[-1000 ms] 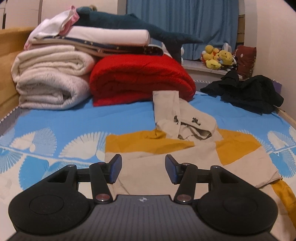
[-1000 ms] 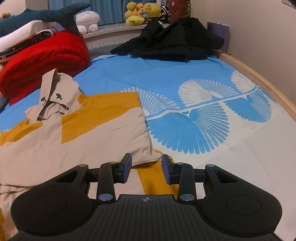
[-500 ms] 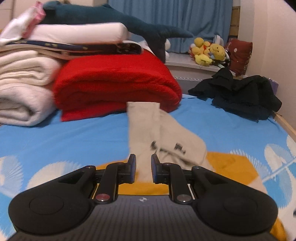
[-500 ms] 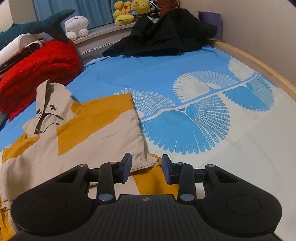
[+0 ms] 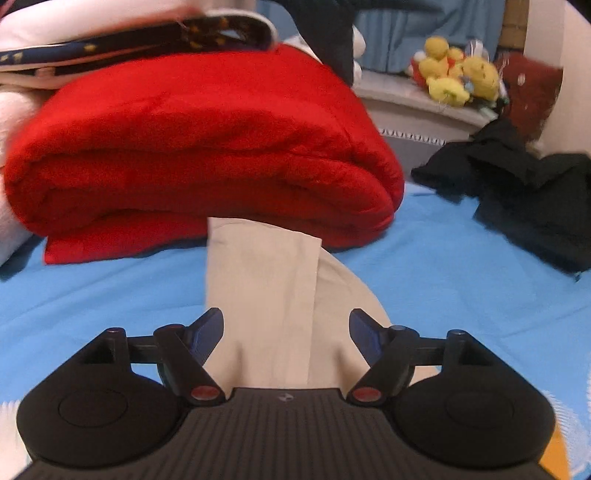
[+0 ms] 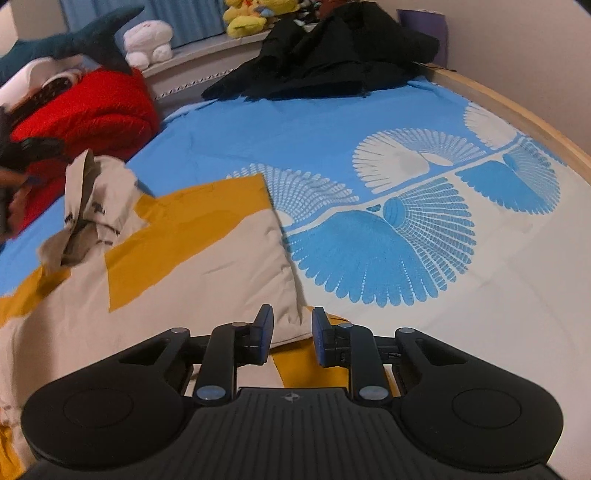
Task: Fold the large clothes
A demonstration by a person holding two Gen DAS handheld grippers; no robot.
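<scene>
Bedroom in a home. Work surface is a bed: blue sheet (image 6: 303,122) printed with white fan shapes, pale wooden bed rail (image 6: 517,114) curving along the wall side. Folded bedding stacked at the far end, a thick red blanket (image 5: 199,147) at the bottom. Plush toys on a ledge under blue curtains (image 6: 192,18): yellow ones (image 5: 458,79), a white one (image 6: 149,40), a stuffed shark (image 6: 85,37). Dark clothes heaped (image 6: 332,55) in the corner
</scene>
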